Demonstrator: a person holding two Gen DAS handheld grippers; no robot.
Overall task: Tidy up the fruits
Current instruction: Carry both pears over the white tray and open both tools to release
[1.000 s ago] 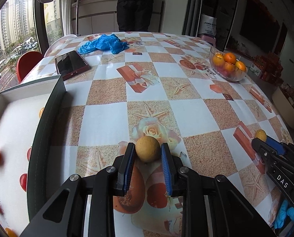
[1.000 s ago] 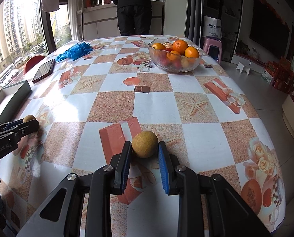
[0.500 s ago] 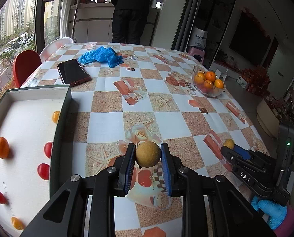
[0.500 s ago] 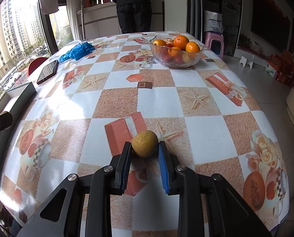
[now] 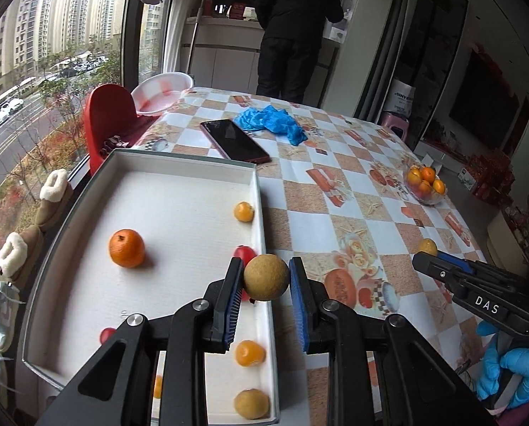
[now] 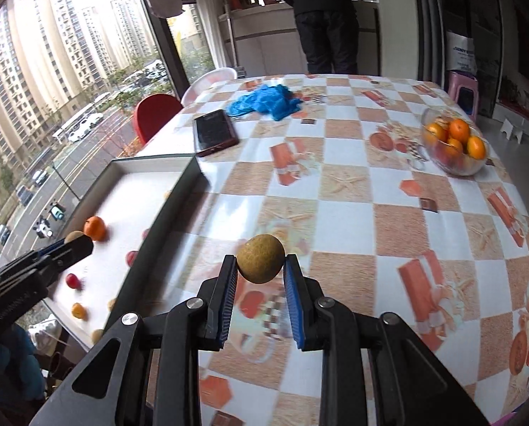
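Observation:
My left gripper [image 5: 266,277] is shut on a small tan-brown round fruit [image 5: 266,277] and holds it above the right rim of a shallow white box [image 5: 179,191]. The box holds an orange [image 5: 126,248], several small red and yellow fruits and another tan fruit [image 5: 251,404]. My right gripper [image 6: 260,263] is shut on a second tan-brown fruit [image 6: 260,263] above the tablecloth, to the right of the box [image 6: 122,191]. A glass bowl of oranges [image 6: 454,151] stands at the far right.
A dark phone [image 5: 234,140] and a crumpled blue glove [image 5: 270,122] lie beyond the box. A red chair [image 5: 106,113] stands at the table's left edge by the window. A person in black [image 5: 296,25] stands at the far counter.
Both grippers have lifted and swung left with their fruits. The left one has gone from above the tablecloth to over the box's right rim; the right one has come close to the box.

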